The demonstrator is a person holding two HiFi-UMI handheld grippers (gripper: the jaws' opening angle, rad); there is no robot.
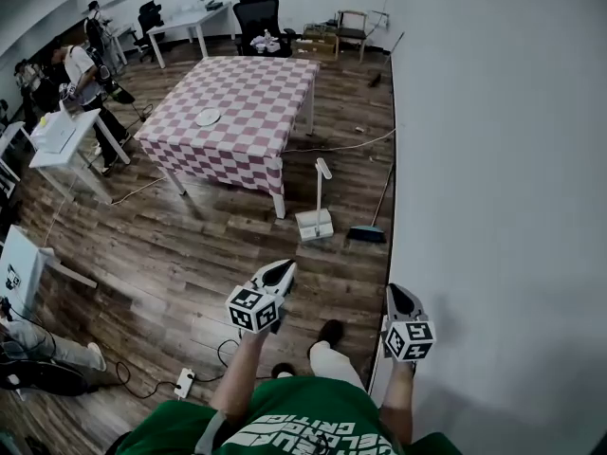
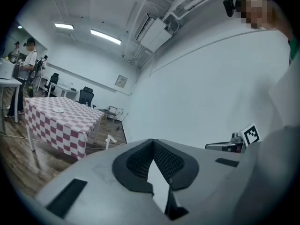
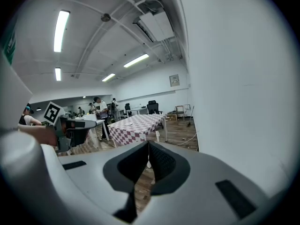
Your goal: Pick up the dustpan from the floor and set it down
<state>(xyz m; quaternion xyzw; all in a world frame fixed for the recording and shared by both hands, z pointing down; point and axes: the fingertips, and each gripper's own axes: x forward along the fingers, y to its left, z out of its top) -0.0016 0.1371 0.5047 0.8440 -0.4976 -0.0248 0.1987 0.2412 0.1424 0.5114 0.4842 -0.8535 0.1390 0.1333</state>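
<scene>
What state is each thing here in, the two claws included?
White long-handled dustpan: standing on the wooden floor, handle upright, not held.
Dark-headed broom: head on floor, stick leaning at the wall.
Left claw: shut, empty.
Right claw: shut, empty.
Round white plate: lying on the red-and-white checked table.

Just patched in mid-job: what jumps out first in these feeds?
The red-and-white checked table fills the middle of the head view. Just past its near corner a white dustpan stands on the wood floor, handle upright, with a broom beside it leaning on the wall. In the foreground the left gripper and right gripper are both shut and empty.
</scene>
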